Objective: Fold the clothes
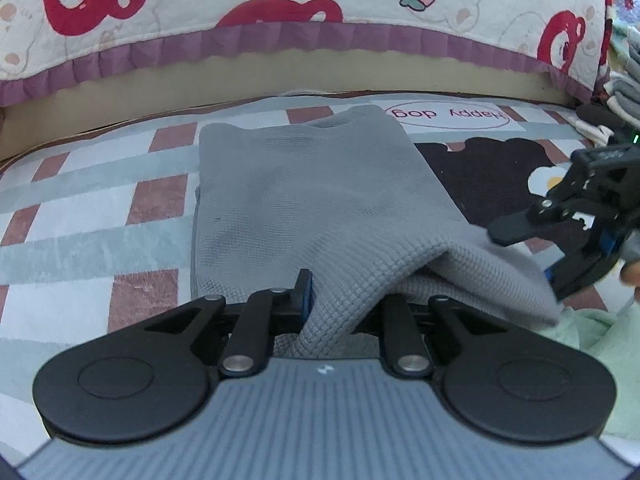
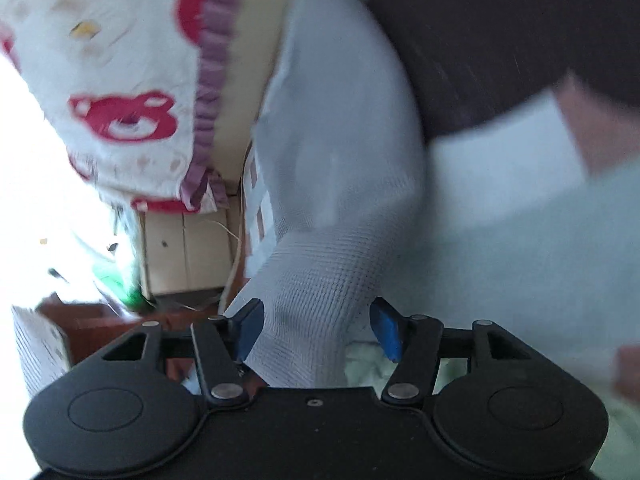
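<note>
A grey waffle-knit garment [image 1: 304, 196] lies folded on the checked rug [image 1: 80, 208], its near edge lifted. My left gripper [image 1: 340, 304] is shut on that near edge, and the cloth drapes over the right finger and hides it. To the right, my right gripper [image 1: 536, 260] stands at the garment's lifted right corner with its jaws apart. The right wrist view is blurred and rolled sideways. There the grey garment [image 2: 328, 184] runs between the two blue pads [image 2: 386, 332] of the right gripper [image 2: 318, 330], which stand apart and do not press on it.
A white quilt [image 1: 280, 8] with red bears and a purple frill hangs along the far side of the rug. A pale green cloth [image 1: 600, 356] lies at the near right. Folded clothes [image 1: 624, 80] are stacked at the far right. A cardboard box [image 2: 184, 252] stands beyond the rug's edge.
</note>
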Available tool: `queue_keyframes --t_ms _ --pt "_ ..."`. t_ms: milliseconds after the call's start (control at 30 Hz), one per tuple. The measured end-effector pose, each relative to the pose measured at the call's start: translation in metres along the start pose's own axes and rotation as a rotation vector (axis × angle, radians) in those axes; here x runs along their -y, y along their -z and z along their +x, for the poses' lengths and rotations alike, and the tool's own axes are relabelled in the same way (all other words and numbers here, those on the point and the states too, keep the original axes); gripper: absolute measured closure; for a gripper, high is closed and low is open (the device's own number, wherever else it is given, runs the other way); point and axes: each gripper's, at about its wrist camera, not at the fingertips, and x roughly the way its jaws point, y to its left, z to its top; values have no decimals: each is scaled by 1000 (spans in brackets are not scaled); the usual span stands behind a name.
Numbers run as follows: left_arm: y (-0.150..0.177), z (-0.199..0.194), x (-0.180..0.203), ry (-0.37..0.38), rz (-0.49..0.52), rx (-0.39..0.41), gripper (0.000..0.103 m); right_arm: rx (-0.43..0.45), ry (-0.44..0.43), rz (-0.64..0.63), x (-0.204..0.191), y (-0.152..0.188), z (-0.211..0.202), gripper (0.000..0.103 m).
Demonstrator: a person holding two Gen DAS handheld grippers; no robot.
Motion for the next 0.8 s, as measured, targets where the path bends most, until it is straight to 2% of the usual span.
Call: queue_keyframes --t_ms 33,67,133,233,333,367,433,500,533,600,667,800 --pt "0 0 -2 2 -9 0 89 -3 -37 0 -2 1 3 72" --pt "0 -1 -5 8 -28 2 89 -6 -73 0 -4 2 5 92" --pt "1 -2 -13 22 -65 5 87 21 -130 -103 -26 1 -1 92" --pt "4 -6 -16 77 -87 22 76 68 -127 -200 -57 -10 -14 92" --pt "3 -8 -3 65 -1 33 66 87 -101 -261 -79 -17 -21 92" --pt "4 -5 2 51 34 14 57 95 -93 -273 -85 -18 -23 92" --pt "6 5 13 7 131 -41 56 109 -97 -291 -94 -20 -25 92" --pt "8 8 21 -38 245 -68 61 114 -87 -295 -98 -20 -26 92" --pt "9 5 25 -60 310 -68 84 114 -82 -297 -96 -21 -29 92" --pt "7 -5 29 -101 413 -64 87 109 -73 -300 -91 -22 -34 92" --pt "2 -20 28 -113 435 -62 87 102 -76 -305 -83 -14 -45 92" --pt "3 -56 46 -93 557 -60 88 128 -90 -278 -66 19 -72 93"
